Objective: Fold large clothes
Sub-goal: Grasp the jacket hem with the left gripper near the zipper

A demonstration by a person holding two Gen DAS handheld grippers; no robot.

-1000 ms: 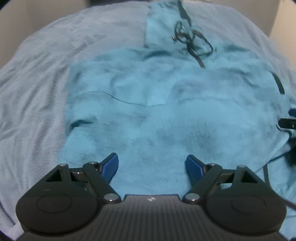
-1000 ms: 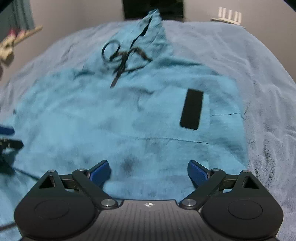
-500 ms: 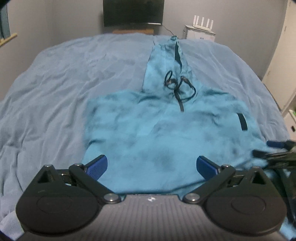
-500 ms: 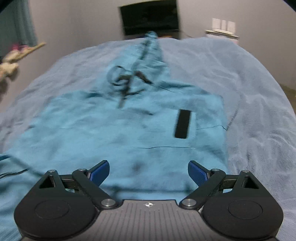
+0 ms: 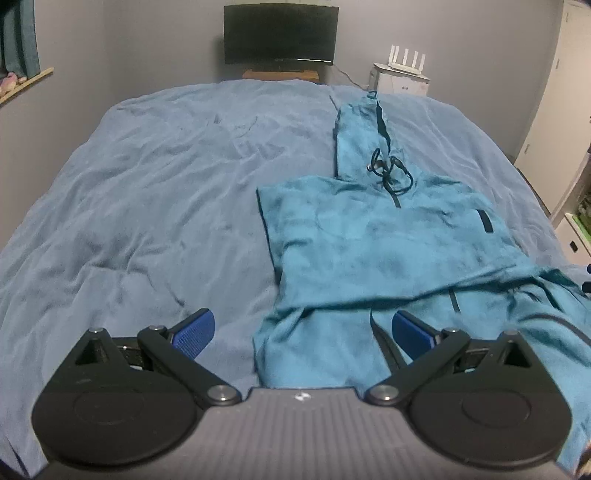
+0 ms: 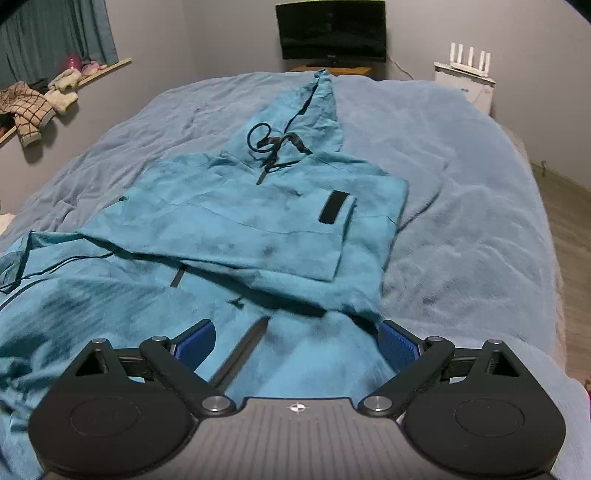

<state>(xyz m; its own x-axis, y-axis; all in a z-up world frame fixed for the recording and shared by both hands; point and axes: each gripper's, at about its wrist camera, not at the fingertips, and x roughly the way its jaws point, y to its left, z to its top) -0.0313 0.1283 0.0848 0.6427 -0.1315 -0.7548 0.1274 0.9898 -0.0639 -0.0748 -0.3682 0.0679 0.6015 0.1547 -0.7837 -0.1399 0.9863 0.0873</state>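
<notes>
Both of your grippers have pulled back and up off the hoodie (image 5: 388, 236) since a second ago: then the teal cloth filled each wrist view, now the whole bed (image 5: 147, 192) and the far wall show. One hoodie, teal with dark mottling, lies flat on the blue-grey blanket, on the right half of the bed in your left wrist view. Its long axis runs from you toward the far wall, hood (image 6: 306, 110) pointing away at the TV (image 6: 332, 31), hem end nearest you. One black drawstring (image 6: 273, 146) is loosely tangled at the neck, one black chest patch (image 6: 334, 206) sits on the right side in the right wrist view. Upper body looks doubled over the lower part, with a fold edge running across the middle; the near cloth is rumpled and spreads left in the right wrist view.

Your left gripper (image 5: 301, 330) is spread wide, nothing between the blue pads (image 5: 194, 332), hovering over the hoodie's near left edge and bare blanket. Your right gripper (image 6: 295, 341) is also apart and empty, above the near hem cloth, with a dark strip of the garment below it.

Outward: one TV on a wooden stand, one white router (image 5: 404, 59) with four antennas on a white cabinet, one wall shelf (image 6: 66, 81) with soft items, teal curtain (image 6: 62, 33), wood floor at right.
</notes>
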